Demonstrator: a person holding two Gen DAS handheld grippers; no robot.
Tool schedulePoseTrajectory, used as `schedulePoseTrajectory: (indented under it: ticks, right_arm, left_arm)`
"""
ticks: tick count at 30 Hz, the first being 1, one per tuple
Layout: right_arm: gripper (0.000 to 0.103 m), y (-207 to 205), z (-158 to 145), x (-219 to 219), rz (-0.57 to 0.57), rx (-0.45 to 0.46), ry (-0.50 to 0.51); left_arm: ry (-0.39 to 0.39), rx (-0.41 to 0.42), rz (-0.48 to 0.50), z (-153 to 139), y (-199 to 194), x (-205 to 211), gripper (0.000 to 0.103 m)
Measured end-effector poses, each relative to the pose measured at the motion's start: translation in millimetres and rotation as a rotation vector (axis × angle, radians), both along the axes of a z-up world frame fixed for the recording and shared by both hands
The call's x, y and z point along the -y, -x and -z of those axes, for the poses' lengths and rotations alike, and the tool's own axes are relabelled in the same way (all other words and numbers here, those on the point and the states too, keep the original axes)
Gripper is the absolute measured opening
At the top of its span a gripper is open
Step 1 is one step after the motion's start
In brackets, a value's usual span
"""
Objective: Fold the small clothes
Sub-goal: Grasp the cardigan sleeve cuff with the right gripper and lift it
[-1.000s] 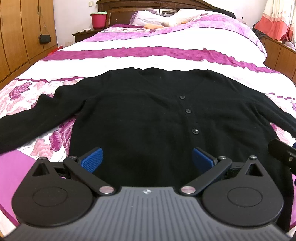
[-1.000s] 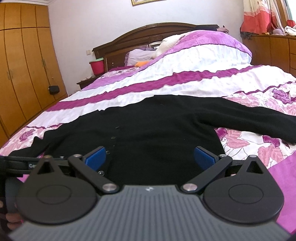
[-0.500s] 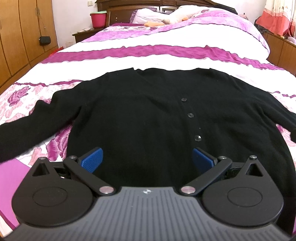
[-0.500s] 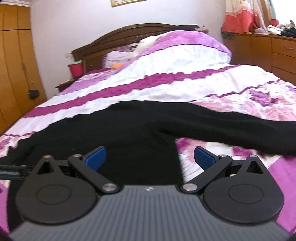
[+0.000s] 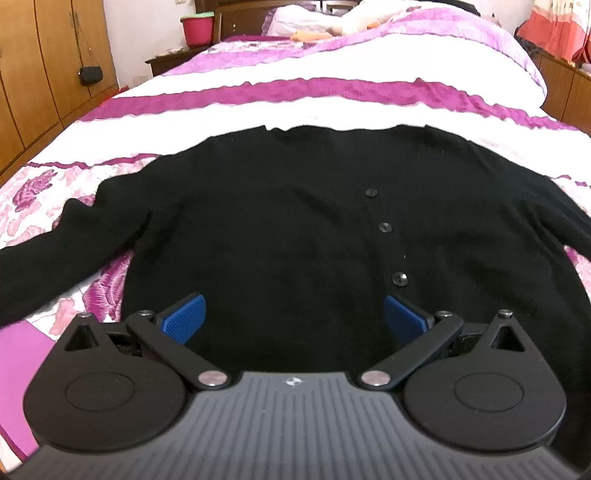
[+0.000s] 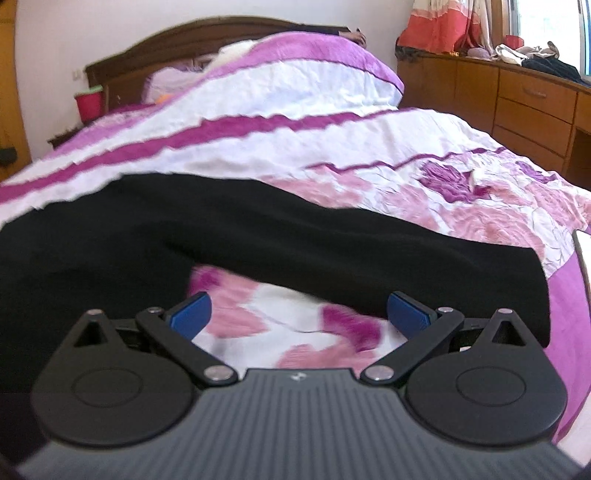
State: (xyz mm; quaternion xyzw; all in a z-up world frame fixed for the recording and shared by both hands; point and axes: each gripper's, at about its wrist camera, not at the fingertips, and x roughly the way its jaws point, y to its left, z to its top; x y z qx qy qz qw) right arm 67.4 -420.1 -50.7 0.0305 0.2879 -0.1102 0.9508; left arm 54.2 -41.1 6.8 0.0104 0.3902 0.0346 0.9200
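black knit cardigan [image 5: 280,236] lies flat, front up, spread across the bedspread [image 5: 317,107], buttons [image 5: 384,227] done up, sleeves out to both sides. looks laid out that way so the sleeves can be folded in first, no fold made yet. left wrist view: left gripper [image 5: 293,312] hangs over the hem area at body centre, jaws wide open, blue pads apart with nothing between them. left sleeve [image 5: 40,262] runs off toward the frame edge. bedspread is white with magenta stripes and pink floral print, soft and wrinkly. wooden wardrobe [image 5: 40,66] on the left, red bin [image 5: 197,27] on a nightstand, pillows by the headboard.

right wrist view: right gripper [image 6: 299,312] is open too, empty, aimed at the gap between the body and the right sleeve [image 6: 369,254], cuff [image 6: 532,295] just beyond the right pad. probably lining up on the sleeve for a first fold. blurry frame. wooden dresser [image 6: 517,103] along the wall, orange curtain [image 6: 443,26], dark headboard [image 6: 177,40] behind.
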Motion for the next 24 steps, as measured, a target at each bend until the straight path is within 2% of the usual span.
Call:
schedulePoseTrajectory:
  ticks: [9, 12, 15, 21, 22, 24]
  right_arm:
    - [0.103, -24.8, 21.6, 29.3, -0.001, -0.048, 0.115]
    - [0.103, -24.5, 28.6, 45.5, 0.003, -0.046, 0.075]
    - [0.103, -11.2, 28.5, 58.0, 0.053, -0.031, 0.030]
    - [0.103, -7.8, 30.8, 69.5, 0.116, -0.013, 0.054]
    - [0.101, -10.3, 30.9, 70.3, 0.121, -0.010, 0.052]
    - [0.087, -14.7, 28.7, 71.7, 0.136, 0.010, 0.041]
  left_arm:
    - [-0.028, -0.039, 0.006, 15.6, -14.4, 12.8, 0.103]
    - [-0.035, -0.052, 0.008, 24.0, -18.2, 15.7, 0.103]
    - [-0.030, -0.054, 0.007, 30.9, -19.7, 13.1, 0.103]
    - [-0.012, -0.064, -0.007, 41.4, -25.1, 6.0, 0.103]
    - [-0.016, -0.063, -0.002, 42.2, -25.8, 6.2, 0.103]
    - [-0.029, -0.056, 0.011, 43.3, -25.8, 6.9, 0.103]
